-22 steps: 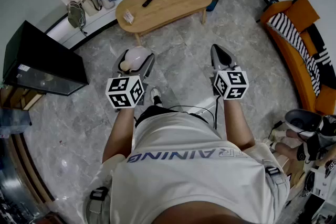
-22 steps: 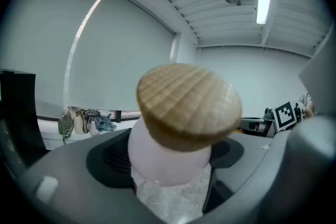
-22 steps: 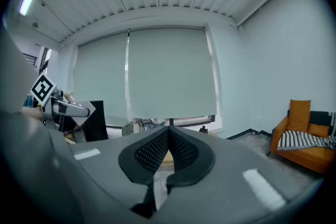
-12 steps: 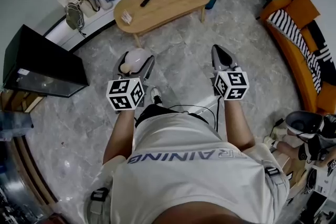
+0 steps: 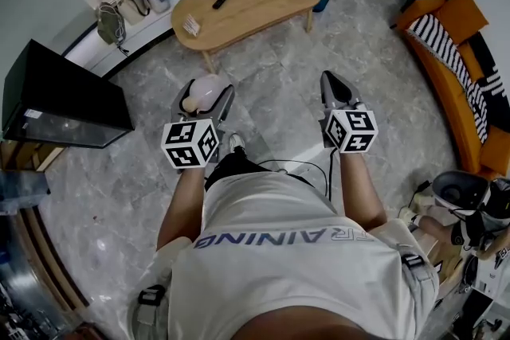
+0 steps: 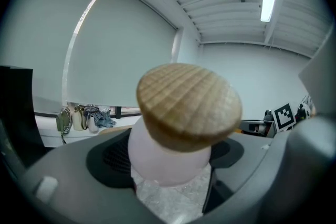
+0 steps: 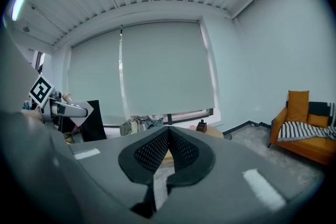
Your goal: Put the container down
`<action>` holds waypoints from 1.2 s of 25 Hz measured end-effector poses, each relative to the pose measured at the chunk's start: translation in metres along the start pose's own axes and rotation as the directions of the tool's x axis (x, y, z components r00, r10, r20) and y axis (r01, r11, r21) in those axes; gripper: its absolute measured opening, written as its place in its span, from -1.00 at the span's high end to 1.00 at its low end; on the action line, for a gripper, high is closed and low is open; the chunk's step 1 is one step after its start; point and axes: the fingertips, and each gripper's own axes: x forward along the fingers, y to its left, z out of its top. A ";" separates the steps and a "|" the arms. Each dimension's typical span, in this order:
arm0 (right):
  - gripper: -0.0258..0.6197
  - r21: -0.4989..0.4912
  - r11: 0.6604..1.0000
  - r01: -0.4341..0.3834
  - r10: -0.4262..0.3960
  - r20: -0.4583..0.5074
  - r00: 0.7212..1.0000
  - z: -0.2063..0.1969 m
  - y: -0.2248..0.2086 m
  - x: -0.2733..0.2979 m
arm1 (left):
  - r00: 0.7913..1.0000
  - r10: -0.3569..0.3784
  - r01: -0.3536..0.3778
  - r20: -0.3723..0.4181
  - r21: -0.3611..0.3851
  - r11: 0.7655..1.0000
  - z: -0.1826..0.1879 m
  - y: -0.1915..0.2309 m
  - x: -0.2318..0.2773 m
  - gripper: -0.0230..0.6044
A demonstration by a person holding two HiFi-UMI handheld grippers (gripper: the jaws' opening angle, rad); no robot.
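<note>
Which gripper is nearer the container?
Left. The left gripper holds the container between its jaws; the right gripper is shut and empty, off to the container's right, not touching it.

This looks like the living room of a home. An oval wooden coffee table (image 5: 239,0) with a remote control (image 5: 222,1) stands at the top of the head view. An orange sofa (image 5: 464,12) with a striped blanket (image 5: 442,44) is at the right edge. The floor (image 5: 279,76) is grey marble, and a wide roller blind (image 7: 163,68) covers the window.
</note>
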 end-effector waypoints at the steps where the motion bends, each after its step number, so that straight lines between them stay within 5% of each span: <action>1: 0.87 0.000 1.000 0.000 0.000 -0.004 1.000 0.000 0.001 0.007 | 1.000 0.001 -0.001 -0.005 -0.006 1.000 0.000 0.006 0.005 -0.35; 16: 0.87 -0.053 0.999 -0.004 0.003 -0.021 1.000 0.041 0.063 0.184 | 0.999 -0.036 0.036 -0.008 0.001 0.999 0.050 0.160 0.115 -0.35; 30: 0.87 -0.051 0.990 -0.134 0.130 -0.075 0.989 0.049 0.067 0.326 | 0.997 0.043 -0.046 -0.060 -0.049 0.998 0.058 0.229 0.188 -0.35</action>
